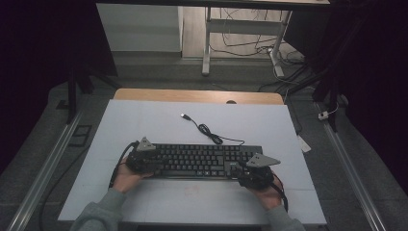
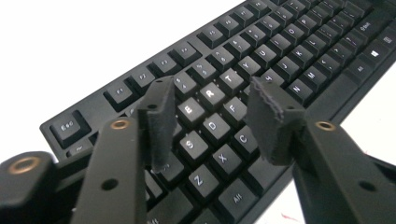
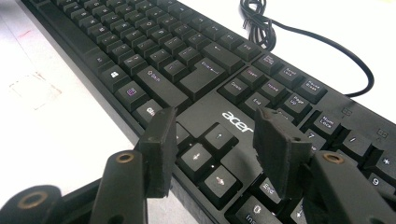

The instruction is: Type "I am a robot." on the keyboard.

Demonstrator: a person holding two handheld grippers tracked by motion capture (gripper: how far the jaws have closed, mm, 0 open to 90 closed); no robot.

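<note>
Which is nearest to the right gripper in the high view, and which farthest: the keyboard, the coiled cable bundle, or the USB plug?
From the right gripper, at the keyboard's right end:
1. Keyboard, directly under its fingers.
2. Coiled cable bundle, behind the keyboard, up and left.
3. USB plug, at the cable's far end, farther up and left on the white tabletop.

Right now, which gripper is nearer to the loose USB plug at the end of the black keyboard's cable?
Left, narrowly. The left gripper sits at the keyboard's left end; the right gripper sits at its right end, farther from the USB plug.
</note>
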